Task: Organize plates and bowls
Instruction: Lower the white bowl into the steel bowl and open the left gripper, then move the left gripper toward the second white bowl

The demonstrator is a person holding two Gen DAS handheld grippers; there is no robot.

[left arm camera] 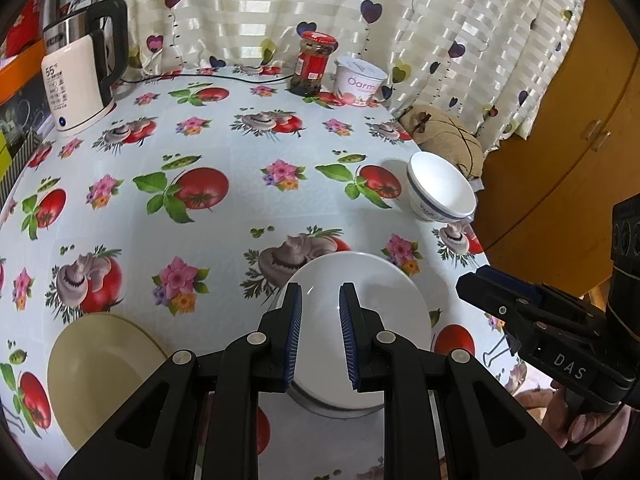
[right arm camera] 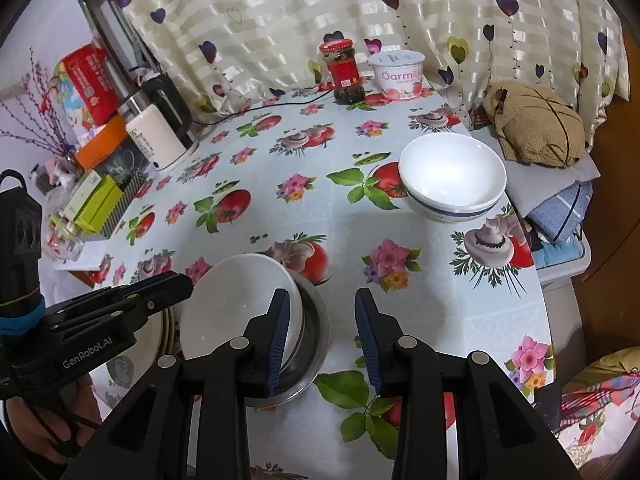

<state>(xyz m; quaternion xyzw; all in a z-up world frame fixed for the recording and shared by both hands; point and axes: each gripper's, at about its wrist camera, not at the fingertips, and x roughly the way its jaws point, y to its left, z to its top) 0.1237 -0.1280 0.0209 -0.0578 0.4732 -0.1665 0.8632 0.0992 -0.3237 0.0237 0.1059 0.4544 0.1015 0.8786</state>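
left tool (left arm camera: 320, 334): fingers stand a little apart over the white bowl, nothing pinched between the blue pads; its side reads "GenRobot.AI" in the right wrist view.
right tool (right arm camera: 322, 338): jaws slightly spread and empty, one pad just beside the white bowl's rim without pressing it; "DAS" is printed on its body in the left wrist view.
hand (right arm camera: 28, 424): only partly seen under the left tool's grip, cut off at the picture edge.
white bowl (right arm camera: 236, 300): nearest on the desk, sitting inside a metal bowl (right arm camera: 316, 332) of which only a rim shows.
cream plate (left arm camera: 100, 372): left of the stacked bowls; partly hidden by the tool frame; from the right side only its edges show, so I cannot tell whether it is one plate or several.
blue-banded bowl (right arm camera: 452, 178): stands alone, upright, near the right edge of the desk, well apart from the stack.
desk (left arm camera: 224, 240): covered in a cloth printed with tomatoes, mushrooms and flowers.
kettle (left arm camera: 80, 80): far left, "55" readable, the smaller print too fine to make out.
jar (left arm camera: 314, 64): red lid, red label, writing unreadable.
yogurt tub (right arm camera: 400, 74): beside the jar by the curtain, lettering reads "Öarmil", the end cut off.
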